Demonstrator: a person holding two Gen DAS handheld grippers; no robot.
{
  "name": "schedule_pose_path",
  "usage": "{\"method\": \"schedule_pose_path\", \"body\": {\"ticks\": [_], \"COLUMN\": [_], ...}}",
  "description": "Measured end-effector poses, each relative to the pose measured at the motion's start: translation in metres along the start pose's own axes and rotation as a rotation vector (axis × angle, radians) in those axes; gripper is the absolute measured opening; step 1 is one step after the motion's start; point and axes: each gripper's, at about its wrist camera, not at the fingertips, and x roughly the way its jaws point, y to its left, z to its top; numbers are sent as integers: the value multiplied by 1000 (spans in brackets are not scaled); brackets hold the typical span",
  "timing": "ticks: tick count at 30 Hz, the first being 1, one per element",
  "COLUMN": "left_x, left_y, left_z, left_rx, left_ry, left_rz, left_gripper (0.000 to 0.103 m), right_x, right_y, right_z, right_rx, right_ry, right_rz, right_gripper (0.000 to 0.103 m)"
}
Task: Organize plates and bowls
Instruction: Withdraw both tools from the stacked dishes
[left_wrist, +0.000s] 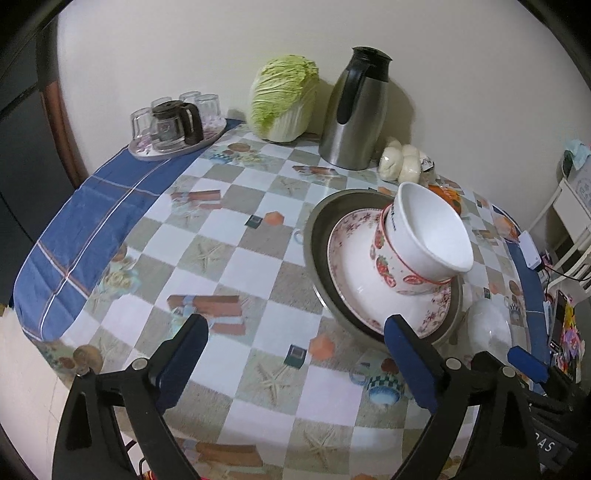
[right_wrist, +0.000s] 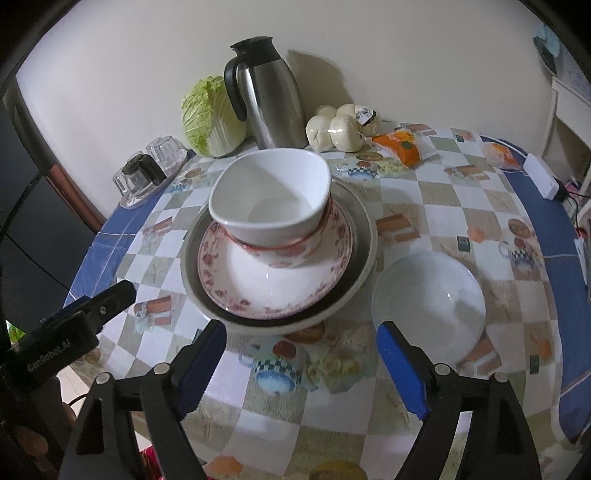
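Left gripper (left_wrist: 295, 350), right gripper (right_wrist: 301, 347) spread, empty, over checkered tablecloth (right_wrist: 424, 206); cream wall (right_wrist: 147, 55) behind.

Ahead of the right gripper (right_wrist: 301, 360) stood nested bowls (right_wrist: 271, 206) in a metal basin (right_wrist: 365, 229); a single bowl (right_wrist: 428, 291) lay to their right.

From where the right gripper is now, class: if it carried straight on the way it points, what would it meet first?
Probably the tablecloth between its open fingers. The right gripper is angled down at bare cloth, short of the stacked dishes and the white bowl; depth is uncertain.
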Motion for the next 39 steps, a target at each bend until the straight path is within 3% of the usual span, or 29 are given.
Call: {"method": "schedule_pose_path", "body": {"ticks": [7,30,39], "left_x": [-7,-11,-5], "left_y": [6,-12,-39], "left_z": [-16,-38,-42], "left_rx": [-24,-5,51], "left_ry": [2,-14,10], "left_rz": [0,-63,-137], "left_gripper": [97,97,97], "right_x": [-10,-14,-12], "right_y": [5,-6,-38], "right_z": [-16,-48,-51], "right_rx": [-12,-35,26], "right_ry": [-5,7,17], "right_rz": [-5,-41,-65], "right_gripper": [103,103,103]}}
